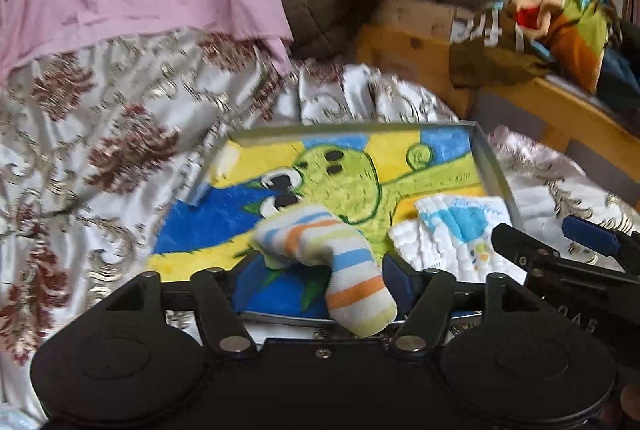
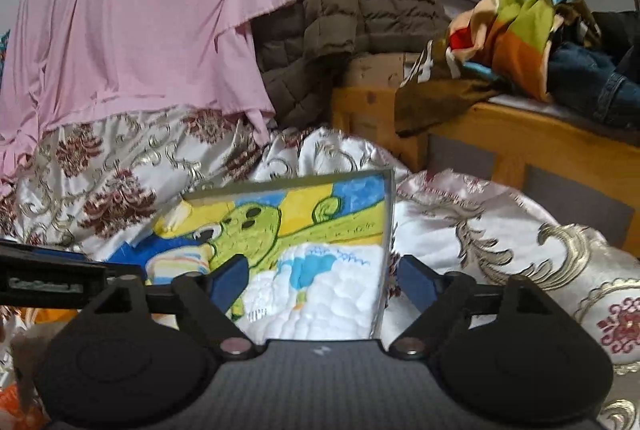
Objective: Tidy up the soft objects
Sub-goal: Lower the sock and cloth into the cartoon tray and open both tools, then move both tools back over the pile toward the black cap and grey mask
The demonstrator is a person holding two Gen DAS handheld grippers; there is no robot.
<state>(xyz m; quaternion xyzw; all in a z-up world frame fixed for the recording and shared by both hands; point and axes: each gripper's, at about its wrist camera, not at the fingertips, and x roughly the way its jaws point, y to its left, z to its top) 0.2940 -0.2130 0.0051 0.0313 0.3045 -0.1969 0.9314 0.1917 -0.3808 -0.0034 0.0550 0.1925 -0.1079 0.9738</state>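
While a striped sock lies curled between the spread fingers of our left tongs, we see it resting on a cartoon towel that lines a shallow metal tray. Neither blue pad touches the sock, so our left tongs stand wide and hold nothing. Just beside the sock, in the tray's near right corner, sits a folded white cloth with a blue print. Our right tongs also stand wide and empty, straddling the tray's right wall, one finger over the white cloth and the other outside. We find the tray on a bed under a floral satin bedspread. Behind hang a pink sheet and a brown quilted jacket; a wooden bench nearby carries heaped clothes.
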